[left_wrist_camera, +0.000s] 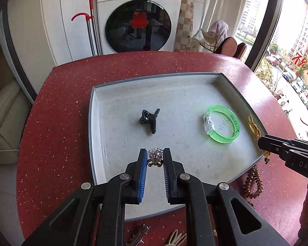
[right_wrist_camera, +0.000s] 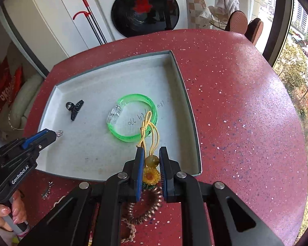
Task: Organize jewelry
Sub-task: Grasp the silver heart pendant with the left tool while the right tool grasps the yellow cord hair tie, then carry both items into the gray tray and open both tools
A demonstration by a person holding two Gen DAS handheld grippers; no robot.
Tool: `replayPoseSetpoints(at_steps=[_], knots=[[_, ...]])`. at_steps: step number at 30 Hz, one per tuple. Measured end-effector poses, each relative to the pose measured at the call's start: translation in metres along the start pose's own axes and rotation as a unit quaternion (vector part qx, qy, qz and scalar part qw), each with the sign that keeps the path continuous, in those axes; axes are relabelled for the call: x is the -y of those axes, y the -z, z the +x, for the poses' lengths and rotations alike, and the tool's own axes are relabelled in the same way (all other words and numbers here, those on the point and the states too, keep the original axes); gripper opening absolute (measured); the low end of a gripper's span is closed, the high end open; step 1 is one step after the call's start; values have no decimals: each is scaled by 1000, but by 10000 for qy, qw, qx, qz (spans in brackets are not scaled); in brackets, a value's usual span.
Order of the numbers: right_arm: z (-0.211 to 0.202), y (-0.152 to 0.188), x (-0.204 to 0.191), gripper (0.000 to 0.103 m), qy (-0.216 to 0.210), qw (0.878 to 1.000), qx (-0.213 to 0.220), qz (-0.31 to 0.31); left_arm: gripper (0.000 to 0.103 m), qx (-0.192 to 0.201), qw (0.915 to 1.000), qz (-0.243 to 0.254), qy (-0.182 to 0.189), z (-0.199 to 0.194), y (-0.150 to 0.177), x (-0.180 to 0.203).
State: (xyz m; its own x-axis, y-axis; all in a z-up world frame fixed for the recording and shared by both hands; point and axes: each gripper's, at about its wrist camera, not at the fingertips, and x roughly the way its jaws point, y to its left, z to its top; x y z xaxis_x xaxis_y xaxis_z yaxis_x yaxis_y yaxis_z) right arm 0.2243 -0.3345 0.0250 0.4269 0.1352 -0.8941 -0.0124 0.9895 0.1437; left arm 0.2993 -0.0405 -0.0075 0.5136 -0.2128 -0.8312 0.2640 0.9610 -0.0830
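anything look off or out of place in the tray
Only the bare floor of the tray has handwriting scrawled on it by the green bangle. The black hair claw simply lies on its side; nothing looks spilled or broken.

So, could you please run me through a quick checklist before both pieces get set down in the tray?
1. Left hand-held gripper shut on the clear clip: ok.
2. Right hand-held gripper shut on the sunflower charm, its yellow cord hanging forward: ok.
3. Left piece above the tray floor: ok.
4. Bare floor under the left piece, apart from the black claw clip: ok.
5. Right drop spot free: not ok, the cord loop overlaps the green bangle in the right wrist view.
6. Height of either piece above the floor: cannot tell.
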Motion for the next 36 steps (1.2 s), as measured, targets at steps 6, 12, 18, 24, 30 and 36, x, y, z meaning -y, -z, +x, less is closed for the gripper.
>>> replayPoseSetpoints(at_steps=[6,12,18,24,30,36], knots=[[24,-8,3,16,70,9999,-91,15,33,-166,9996,98,-219,29,-2,6],[30,-13,5,16,49,10000,-26,79,33,-78,9984,244,-500,42,-7,11],[19,-10,7,24,-187,9996,66,223,34,-119,9983,172,-538,47,-11,9],[-6,-2,3,47,-361,9983,348,285,34,50,9989,-22,-466,34,-8,4],[-26,11,-1,51,-406,9976,480,297,78,215,9981,-78,-580,22,-10,1],[-45,23,-2,53,-395,9971,575,304,103,628,9958,-8,-666,-5,-11,6]])
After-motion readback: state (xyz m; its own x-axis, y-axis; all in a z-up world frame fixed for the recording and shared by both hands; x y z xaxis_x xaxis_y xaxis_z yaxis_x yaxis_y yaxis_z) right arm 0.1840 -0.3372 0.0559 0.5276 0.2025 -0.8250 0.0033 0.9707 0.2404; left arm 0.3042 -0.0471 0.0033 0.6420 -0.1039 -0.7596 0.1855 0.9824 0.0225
